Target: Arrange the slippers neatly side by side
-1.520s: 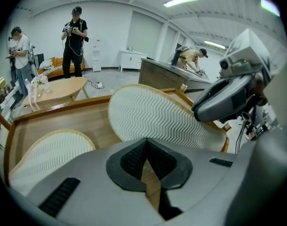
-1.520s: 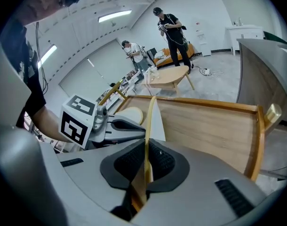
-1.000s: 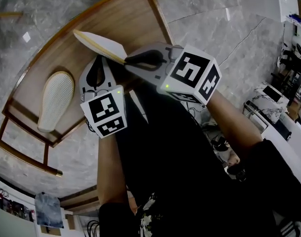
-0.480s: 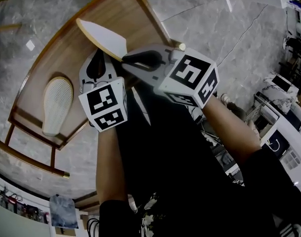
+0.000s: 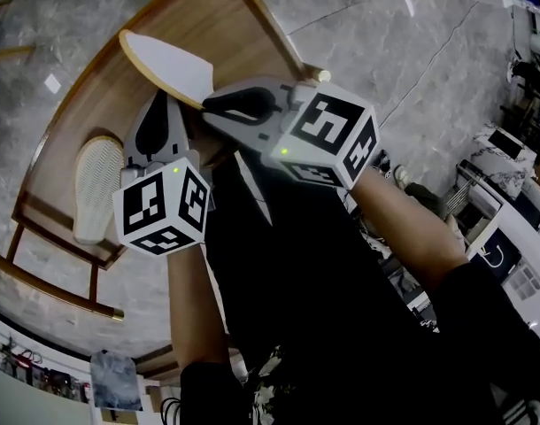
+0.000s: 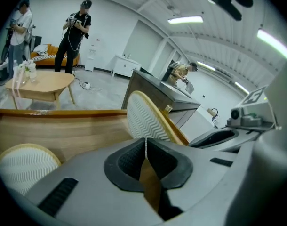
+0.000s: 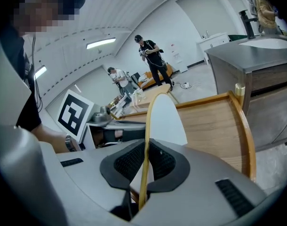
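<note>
A white slipper (image 5: 95, 187) lies sole up on the left part of a wooden rack (image 5: 252, 27). The second slipper (image 5: 168, 60) hangs above the rack on edge, its tan rim pinched between the pads of my right gripper (image 5: 208, 108). In the right gripper view that slipper (image 7: 166, 119) rises straight out of the shut right gripper (image 7: 145, 147). My left gripper (image 5: 166, 101) hovers just left of it, shut with nothing between its pads. In the left gripper view the held slipper's zigzag sole (image 6: 146, 121) stands just beyond the left gripper's (image 6: 146, 143) tips, and the lying slipper (image 6: 22, 167) shows at lower left.
The rack has a raised curved rim (image 7: 244, 131) and thin wooden legs (image 5: 49, 286) on a grey marble floor (image 5: 412, 51). A low wooden table (image 6: 37, 83) and a grey counter (image 6: 157, 91) stand beyond it. Several people stand far back in the room.
My left gripper has risen, drifted left and rolled, so its marker cube shows another face. The held slipper has shifted slightly up and to the left. The lying slipper has stayed put.
</note>
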`<state>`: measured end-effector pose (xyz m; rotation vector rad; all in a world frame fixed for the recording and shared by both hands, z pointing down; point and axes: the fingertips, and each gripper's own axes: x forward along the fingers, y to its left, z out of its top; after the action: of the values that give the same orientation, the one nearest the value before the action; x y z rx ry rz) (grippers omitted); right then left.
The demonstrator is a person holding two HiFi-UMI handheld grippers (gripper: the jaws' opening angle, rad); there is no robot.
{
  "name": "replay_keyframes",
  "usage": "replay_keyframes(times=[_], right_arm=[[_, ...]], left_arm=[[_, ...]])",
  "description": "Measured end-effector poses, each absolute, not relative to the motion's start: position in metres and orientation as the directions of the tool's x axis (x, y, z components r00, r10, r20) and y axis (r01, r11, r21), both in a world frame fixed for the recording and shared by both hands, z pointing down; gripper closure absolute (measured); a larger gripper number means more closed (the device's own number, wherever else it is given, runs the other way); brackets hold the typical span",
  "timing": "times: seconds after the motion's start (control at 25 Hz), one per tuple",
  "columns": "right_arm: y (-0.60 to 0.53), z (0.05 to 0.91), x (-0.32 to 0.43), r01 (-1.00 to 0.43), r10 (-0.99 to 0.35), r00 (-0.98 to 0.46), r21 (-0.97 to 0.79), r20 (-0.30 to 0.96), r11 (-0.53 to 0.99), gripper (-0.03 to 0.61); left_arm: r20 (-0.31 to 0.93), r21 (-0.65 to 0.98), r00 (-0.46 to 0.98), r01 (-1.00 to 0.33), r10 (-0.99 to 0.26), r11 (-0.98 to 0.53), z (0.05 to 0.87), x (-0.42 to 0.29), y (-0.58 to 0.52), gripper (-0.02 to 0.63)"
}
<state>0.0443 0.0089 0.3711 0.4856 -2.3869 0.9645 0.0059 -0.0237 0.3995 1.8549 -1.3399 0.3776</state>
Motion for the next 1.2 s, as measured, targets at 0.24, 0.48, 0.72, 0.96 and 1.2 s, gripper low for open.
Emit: replay_keyframes(times=[0.24,0.48,0.72,0.96,1.2], right_arm=[[0.006,0.372,0.043,-0.507,-0.148,-0.818,-0.577,0.556,0.64,0.558],[0.007,0.373,0.041,-0.5,-0.139,-0.825,-0.591,0.548,0.633,0.558],[0.012,0.376,0.032,-0.492,-0.131,-0.824,-0.582,0.551,0.647,0.558],[0.013,0.374,0.027,-0.5,-0.168,-0.823,-0.551,0.543,0.668,0.557],[0.013,0.359,0.022,-0.474,-0.214,-0.832,-0.455,0.512,0.754,0.557]], left_arm=[[0.601,0.502,0.426,-0.86,-0.676,-0.095,0.378,-0.003,-0.02,0.526],[0.549,0.558,0.449,-0.825,-0.705,-0.09,0.354,-0.006,-0.024,0.512],[0.586,0.576,0.468,-0.815,-0.661,-0.067,0.367,-0.002,-0.028,0.531],[0.615,0.526,0.436,-0.848,-0.657,-0.071,0.366,-0.006,-0.027,0.545],[0.675,0.432,0.379,-0.899,-0.633,-0.078,0.377,-0.02,-0.021,0.568]])
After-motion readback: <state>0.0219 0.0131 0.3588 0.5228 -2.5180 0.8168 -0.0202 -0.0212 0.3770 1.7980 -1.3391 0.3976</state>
